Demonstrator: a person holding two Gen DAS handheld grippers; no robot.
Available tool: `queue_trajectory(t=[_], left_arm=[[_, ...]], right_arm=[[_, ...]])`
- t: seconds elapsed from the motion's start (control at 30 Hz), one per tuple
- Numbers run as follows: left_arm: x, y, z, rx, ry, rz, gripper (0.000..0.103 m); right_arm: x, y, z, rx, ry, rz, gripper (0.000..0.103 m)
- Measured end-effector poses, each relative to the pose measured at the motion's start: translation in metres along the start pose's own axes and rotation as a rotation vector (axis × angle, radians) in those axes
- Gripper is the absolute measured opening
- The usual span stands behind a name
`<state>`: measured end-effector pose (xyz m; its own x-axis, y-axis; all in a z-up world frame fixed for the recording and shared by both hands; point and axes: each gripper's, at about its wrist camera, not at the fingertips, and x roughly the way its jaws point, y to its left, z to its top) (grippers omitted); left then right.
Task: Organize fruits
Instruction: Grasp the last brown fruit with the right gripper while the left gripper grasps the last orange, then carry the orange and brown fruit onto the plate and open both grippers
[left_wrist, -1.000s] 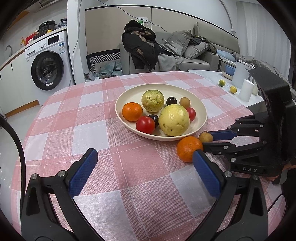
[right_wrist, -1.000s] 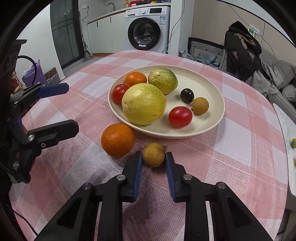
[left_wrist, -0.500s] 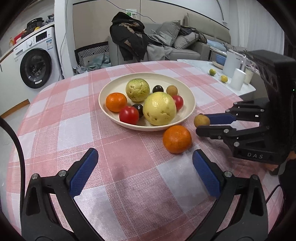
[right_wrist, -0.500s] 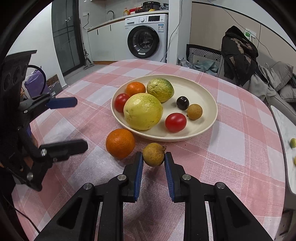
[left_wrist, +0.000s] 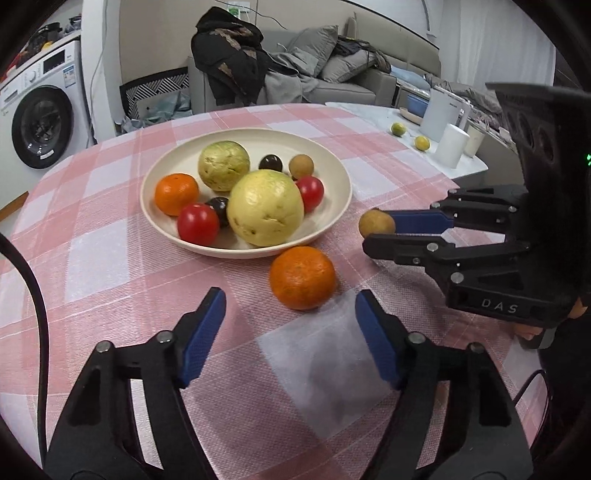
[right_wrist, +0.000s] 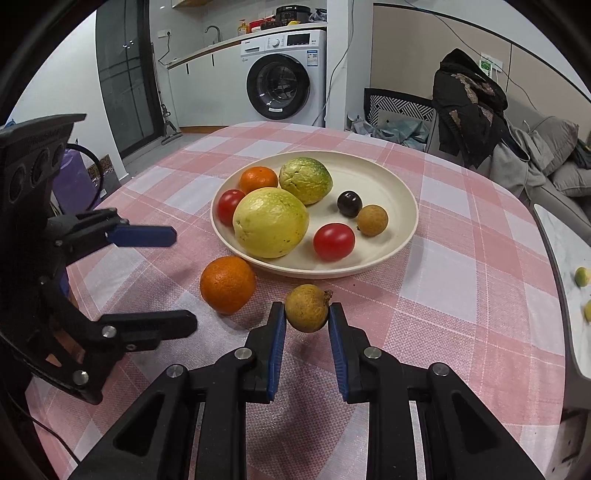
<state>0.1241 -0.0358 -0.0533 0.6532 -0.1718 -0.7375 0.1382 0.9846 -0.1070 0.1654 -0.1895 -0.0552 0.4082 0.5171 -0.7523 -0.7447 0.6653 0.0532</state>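
- My right gripper (right_wrist: 306, 320) has the small brown fruit (right_wrist: 306, 308) pinched between its blue pads, one pad on each flank, lifted just clear of the checked tablecloth (right_wrist: 461, 280).
- That fruit is nearly round, so no real long axis; its dry stem nub pokes up and to the right, toward the far pad's tip.
- From my left camera I see the same fruit (left_wrist: 376, 223) at the tips of the right gripper (left_wrist: 384, 230), just beside the plate's (left_wrist: 340, 206) near-right rim, not touching it.
- My left gripper (left_wrist: 290, 328) is spread wide, holding nothing, blue pads well apart.
- The loose orange (left_wrist: 302, 277) sits on the cloth just ahead of that gap, close to the plate's front edge.
- In the right view the orange (right_wrist: 228, 284) lies left of the held fruit, near it but apart.
- On the plate (right_wrist: 402, 192): a big yellow fruit (right_wrist: 270, 222), a green one (right_wrist: 306, 180) behind it, another orange (right_wrist: 258, 180), two red tomatoes, a dark plum (right_wrist: 349, 203) and a second brown fruit (right_wrist: 372, 220).
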Motion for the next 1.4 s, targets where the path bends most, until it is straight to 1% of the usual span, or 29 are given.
queue_trajectory(t=[0.13, 0.2, 0.23, 0.3, 0.33, 0.4, 0.5, 0.73, 0.93, 1.23, 1.4], left_arm=[[0.009, -0.006, 0.003, 0.013, 0.024, -0.013, 0.065], [0.014, -0.008, 0.006, 0.011, 0.031, -0.018, 0.057], [0.016, -0.008, 0.007, 0.008, 0.035, -0.022, 0.055], [0.022, -0.008, 0.008, 0.000, 0.051, -0.038, 0.047], [0.024, -0.007, 0.009, -0.005, 0.057, -0.035, 0.046], [0.024, -0.005, 0.010, -0.014, 0.050, -0.037, 0.036], [0.024, -0.004, 0.009, -0.018, 0.050, -0.051, 0.036], [0.018, -0.002, 0.007, -0.017, 0.030, -0.042, 0.036], [0.003, 0.003, 0.009, -0.021, -0.035, -0.034, 0.036], [-0.027, 0.015, 0.019, -0.041, -0.146, 0.020, 0.036], [-0.036, 0.018, 0.026, -0.029, -0.175, 0.047, 0.036]], right_arm=[[-0.002, -0.001, 0.000, 0.008, -0.008, 0.001, 0.024], [-0.003, -0.001, 0.001, 0.011, -0.010, 0.001, 0.024], [-0.003, -0.001, 0.001, 0.010, -0.012, 0.000, 0.024], [-0.003, -0.001, 0.002, 0.013, -0.015, 0.004, 0.024], [-0.003, -0.001, 0.002, 0.013, -0.015, 0.004, 0.024], [-0.003, -0.002, 0.002, 0.014, -0.014, 0.004, 0.024], [-0.002, -0.001, 0.001, 0.012, -0.010, 0.003, 0.024], [-0.001, 0.000, 0.001, 0.009, -0.009, 0.003, 0.024], [-0.006, -0.006, 0.001, 0.037, -0.042, 0.006, 0.024], [-0.016, -0.010, 0.006, 0.080, -0.119, 0.025, 0.024], [-0.023, -0.014, 0.012, 0.109, -0.168, 0.022, 0.024]])
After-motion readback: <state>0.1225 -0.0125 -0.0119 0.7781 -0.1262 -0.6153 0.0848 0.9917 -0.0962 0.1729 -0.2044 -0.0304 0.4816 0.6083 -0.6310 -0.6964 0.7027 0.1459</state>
